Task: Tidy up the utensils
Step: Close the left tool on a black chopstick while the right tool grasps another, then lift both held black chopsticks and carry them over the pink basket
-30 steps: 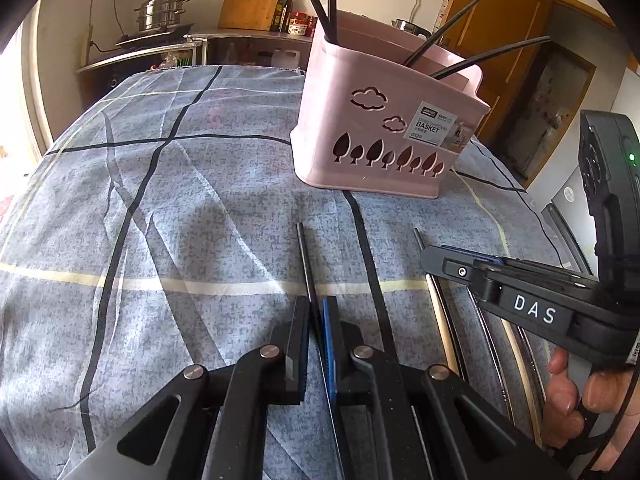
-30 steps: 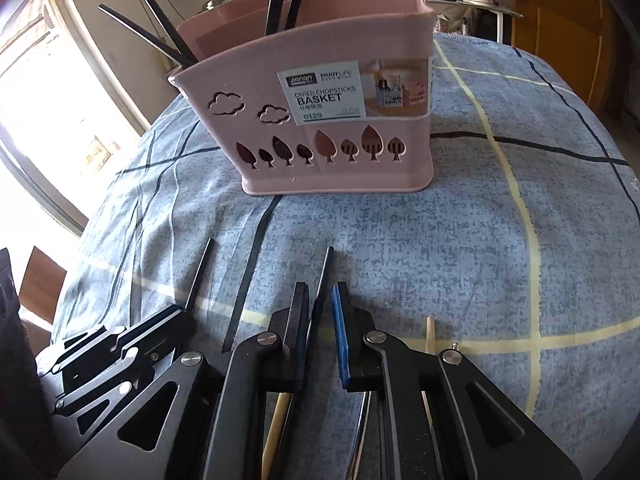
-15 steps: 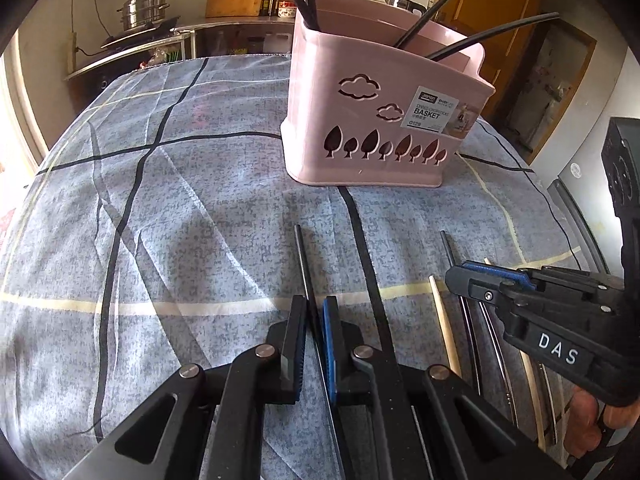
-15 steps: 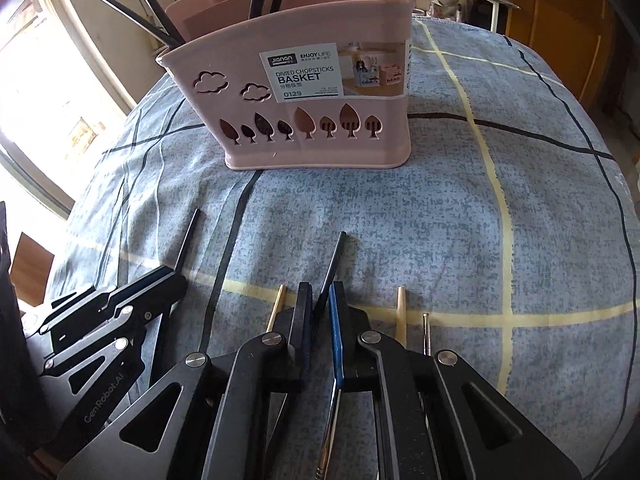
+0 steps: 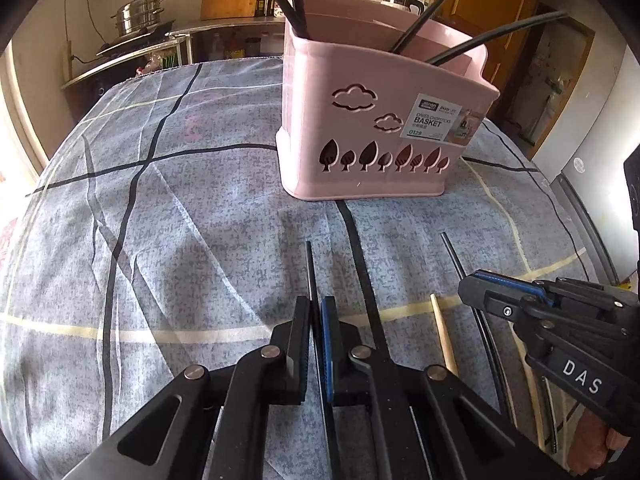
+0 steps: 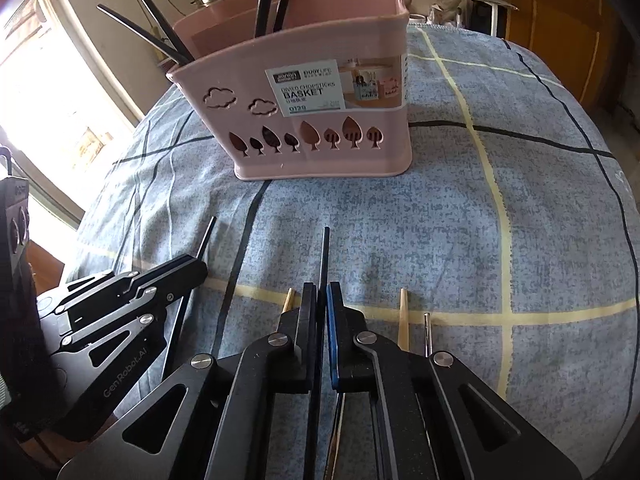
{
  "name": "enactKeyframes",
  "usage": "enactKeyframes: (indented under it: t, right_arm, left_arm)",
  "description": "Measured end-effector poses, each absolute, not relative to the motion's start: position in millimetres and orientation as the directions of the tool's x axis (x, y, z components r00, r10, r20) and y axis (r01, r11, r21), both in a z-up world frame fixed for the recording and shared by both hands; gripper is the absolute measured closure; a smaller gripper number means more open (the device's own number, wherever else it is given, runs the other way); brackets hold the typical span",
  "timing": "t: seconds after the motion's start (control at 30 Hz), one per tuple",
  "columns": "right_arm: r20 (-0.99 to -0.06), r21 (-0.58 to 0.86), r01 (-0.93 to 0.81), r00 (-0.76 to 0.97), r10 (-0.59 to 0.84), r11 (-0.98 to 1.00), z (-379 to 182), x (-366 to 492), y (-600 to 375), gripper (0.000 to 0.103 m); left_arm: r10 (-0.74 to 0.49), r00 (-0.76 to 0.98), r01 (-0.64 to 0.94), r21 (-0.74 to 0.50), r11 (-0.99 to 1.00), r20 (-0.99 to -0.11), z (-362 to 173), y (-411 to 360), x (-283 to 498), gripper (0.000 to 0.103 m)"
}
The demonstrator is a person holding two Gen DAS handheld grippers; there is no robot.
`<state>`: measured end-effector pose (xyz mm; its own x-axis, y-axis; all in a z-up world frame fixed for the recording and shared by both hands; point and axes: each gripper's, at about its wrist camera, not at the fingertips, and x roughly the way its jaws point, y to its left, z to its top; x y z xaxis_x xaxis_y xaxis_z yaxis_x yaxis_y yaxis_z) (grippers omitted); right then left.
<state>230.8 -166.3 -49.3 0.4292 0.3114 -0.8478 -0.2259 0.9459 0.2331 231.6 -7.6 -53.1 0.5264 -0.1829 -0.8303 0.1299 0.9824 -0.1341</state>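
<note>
On the blue checked tablecloth [image 5: 180,240], two grippers each clamp one black chopstick.
The left gripper [image 5: 315,312] pinches a chopstick [image 5: 309,264]; the right gripper [image 6: 322,300] pinches another chopstick [image 6: 325,252], near the pink basket [image 6: 320,152].

- Left wrist view: low, close over tablecloth [image 5: 200,240], facing pink basket [image 5: 360,128].
- Right wrist view: same, basket [image 6: 320,128] nearer.
- Shared: basket, cloth.

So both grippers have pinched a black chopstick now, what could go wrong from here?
Each thin chopstick is pinched near one end, so the left gripper's chopstick or the right gripper's chopstick might swivel or slip. The grippers sit close together and could bump. Chopsticks already leaning in the pink basket could block the drop.
</note>
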Motion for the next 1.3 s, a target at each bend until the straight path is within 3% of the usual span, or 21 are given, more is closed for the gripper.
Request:
enactKeyframes:
  t: [0.33,0.73,1.3]
  right_arm:
    - [-0.720,0.299,-0.261,0.569,0.397,0.918,23.5,217.7,-184.6,0.099]
    - [-0.557,0.273,-0.300,0.725,0.404,0.914,99.9,202.4,-195.6,0.099]
    - [-0.534,0.277,-0.310,0.737,0.414,0.909,108.6,187.2,-205.5,0.099]
  left_arm:
    - [-0.269,0.641,0.177,-0.202,0.963,-0.719,24.8,0.8,215.5,0.099]
    - [-0.295,0.763,0.218,-0.202,0.955,-0.575,112.5,10.8,206.6,0.099]
    - [-0.302,0.739,0.196,-0.237,0.951,-0.602,111.5,18.1,197.3,0.099]
